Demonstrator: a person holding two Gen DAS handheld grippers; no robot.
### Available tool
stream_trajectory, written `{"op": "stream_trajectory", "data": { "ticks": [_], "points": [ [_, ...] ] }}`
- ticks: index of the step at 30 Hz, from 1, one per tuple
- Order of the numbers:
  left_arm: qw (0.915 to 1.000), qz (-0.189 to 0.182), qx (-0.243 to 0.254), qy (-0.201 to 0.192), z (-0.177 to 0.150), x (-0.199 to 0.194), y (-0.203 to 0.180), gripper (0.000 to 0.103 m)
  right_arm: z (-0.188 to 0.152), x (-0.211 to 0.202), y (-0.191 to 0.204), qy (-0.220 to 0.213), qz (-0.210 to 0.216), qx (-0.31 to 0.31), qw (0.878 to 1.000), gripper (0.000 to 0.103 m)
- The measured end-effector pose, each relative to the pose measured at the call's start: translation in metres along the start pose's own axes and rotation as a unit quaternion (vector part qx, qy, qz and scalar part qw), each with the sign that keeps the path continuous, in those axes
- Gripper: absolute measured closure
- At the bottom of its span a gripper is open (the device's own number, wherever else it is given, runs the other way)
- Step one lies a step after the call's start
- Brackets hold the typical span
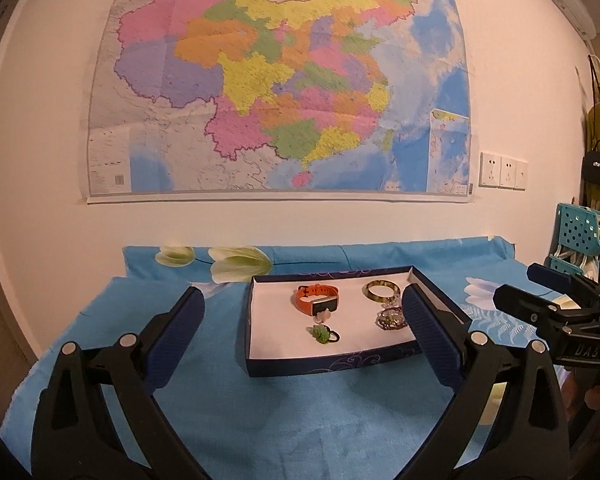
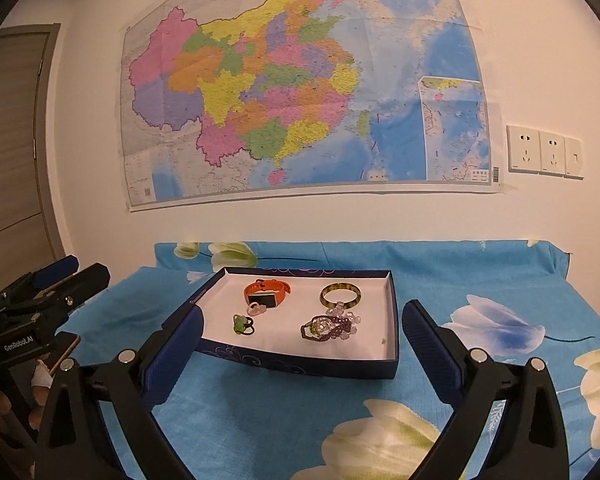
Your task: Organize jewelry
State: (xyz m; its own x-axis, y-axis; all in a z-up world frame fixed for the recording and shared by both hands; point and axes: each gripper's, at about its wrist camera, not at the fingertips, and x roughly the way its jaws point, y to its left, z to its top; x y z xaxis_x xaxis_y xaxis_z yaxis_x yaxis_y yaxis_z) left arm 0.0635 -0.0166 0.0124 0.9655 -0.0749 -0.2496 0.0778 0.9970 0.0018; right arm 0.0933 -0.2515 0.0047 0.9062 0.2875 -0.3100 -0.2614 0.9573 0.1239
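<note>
A shallow dark blue box (image 1: 324,366) (image 2: 300,364) with a white floor sits on the blue cloth. In it lie an orange smart band (image 1: 314,300) (image 2: 266,292), a green-brown bangle (image 1: 382,291) (image 2: 340,295), a purple bead bracelet with clear beads (image 1: 390,318) (image 2: 328,326), and a green flower hair tie (image 1: 325,334) (image 2: 242,325). My left gripper (image 1: 302,312) is open and empty in front of the box. My right gripper (image 2: 302,330) is open and empty, also short of the box. Each gripper shows from the side in the other's view: the right (image 1: 560,308), the left (image 2: 52,284).
The table carries a blue floral cloth (image 1: 284,424) (image 2: 292,416) against a white wall with a large map (image 1: 284,80). Wall sockets (image 2: 544,152) are at the right. A teal basket rack (image 1: 580,232) and hanging bags stand at the far right.
</note>
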Motion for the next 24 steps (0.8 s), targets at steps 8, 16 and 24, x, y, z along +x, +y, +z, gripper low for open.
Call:
{"op": "stream_trajectory", "data": {
  "ticks": [8,16,24],
  "points": [
    [1.0,0.002,-0.004,-0.007,0.0014,-0.0004,0.0011,0.006,0.0001,-0.0019,0.0024,-0.009,0.003,-0.003,1.0,0.007],
    [0.9999,-0.002,-0.004,-0.011,-0.0002,0.0016,-0.0006,0.006,0.0024,-0.0035,0.0042,-0.022,0.001,-0.009,1.0,0.007],
    [0.9999,-0.002,-0.006,-0.01,-0.0015,0.0043,-0.0023,0.006,0.0026,-0.0036,0.0053,-0.032,-0.003,-0.014,0.999,0.007]
  ]
}}
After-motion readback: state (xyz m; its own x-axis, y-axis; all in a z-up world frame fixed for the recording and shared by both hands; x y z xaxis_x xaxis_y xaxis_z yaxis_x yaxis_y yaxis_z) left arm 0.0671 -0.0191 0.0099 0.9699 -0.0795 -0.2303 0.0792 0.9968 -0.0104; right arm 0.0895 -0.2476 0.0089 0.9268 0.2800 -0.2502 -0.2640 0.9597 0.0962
